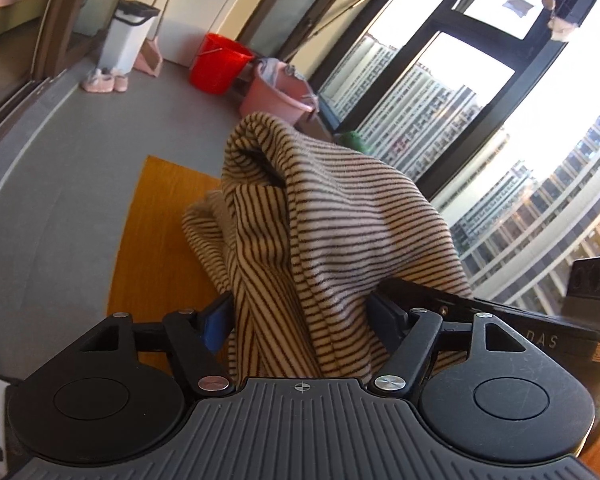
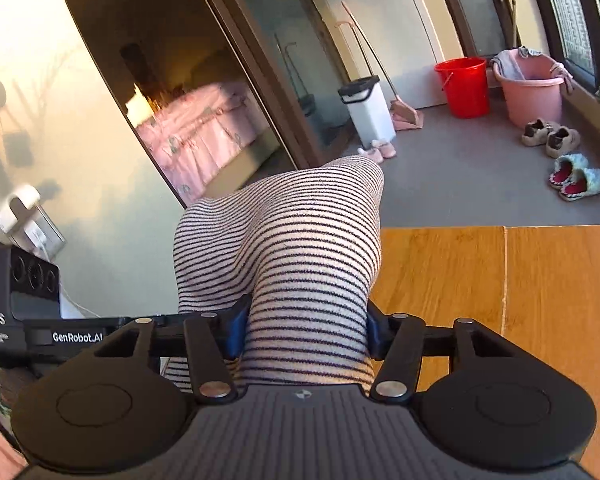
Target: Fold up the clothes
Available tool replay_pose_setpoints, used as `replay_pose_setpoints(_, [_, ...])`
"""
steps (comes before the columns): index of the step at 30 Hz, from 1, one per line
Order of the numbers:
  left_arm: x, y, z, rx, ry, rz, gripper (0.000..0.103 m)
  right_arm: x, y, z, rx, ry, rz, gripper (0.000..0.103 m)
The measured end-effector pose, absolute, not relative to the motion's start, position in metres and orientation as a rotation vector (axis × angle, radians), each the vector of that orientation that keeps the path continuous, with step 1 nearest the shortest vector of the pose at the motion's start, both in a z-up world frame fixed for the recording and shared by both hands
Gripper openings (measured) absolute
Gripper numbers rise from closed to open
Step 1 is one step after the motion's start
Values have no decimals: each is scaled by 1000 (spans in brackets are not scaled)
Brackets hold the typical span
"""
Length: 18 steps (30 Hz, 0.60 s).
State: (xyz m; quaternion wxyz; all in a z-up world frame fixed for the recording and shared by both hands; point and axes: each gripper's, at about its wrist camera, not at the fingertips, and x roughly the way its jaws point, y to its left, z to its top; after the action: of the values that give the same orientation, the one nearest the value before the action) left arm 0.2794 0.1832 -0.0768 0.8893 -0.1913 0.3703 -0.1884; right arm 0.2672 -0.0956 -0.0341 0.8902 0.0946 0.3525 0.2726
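— Both grippers have cloth in them, right?

— Yes. Left gripper (image 1: 300,316) has a thick bunch of the striped top (image 1: 324,216) between its 2 blue pads, jaws about halfway apart, and the pads press on the cloth from both sides.

— And the right one?

— Right gripper (image 2: 306,330) is the same: jaws partly closed, blue pads squeezing a rounded bulge of the striped top (image 2: 284,248).

— Where's the top itself?

— Lifted, bunched between the 2 grippers above the wooden table (image 1: 160,248); a lower fold hangs toward the tabletop on the left view.

— Anything behind?

— Grey floor with a red bucket (image 2: 464,86), a pink tub (image 2: 530,90), a white bin (image 2: 368,112), and 2 pairs of slippers (image 2: 578,178).
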Motion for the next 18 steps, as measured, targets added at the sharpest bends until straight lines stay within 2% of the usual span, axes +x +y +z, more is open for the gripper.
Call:
replay_pose_setpoints(2, [278, 182, -78, -378, 762, -380, 78, 261, -79, -45, 70, 731, 504, 62])
replay_pose_setpoints(4, [275, 182, -79, -363, 751, -373, 83, 257, -81, -44, 89, 706, 505, 66])
replay_pose_setpoints(10, [274, 183, -79, -352, 737, -379, 85, 260, -106, -6, 134, 574, 518, 67])
replay_pose_setpoints(14, [272, 185, -81, -345, 724, -389, 86, 281, -91, 3, 107, 568, 506, 51])
replay_pose_setpoints(17, [271, 185, -81, -334, 711, -388, 86, 300, -53, -22, -74, 639, 435, 51])
replay_pose_setpoints(18, [270, 184, -81, -330, 708, -384, 86, 298, -43, -26, -133, 623, 417, 54])
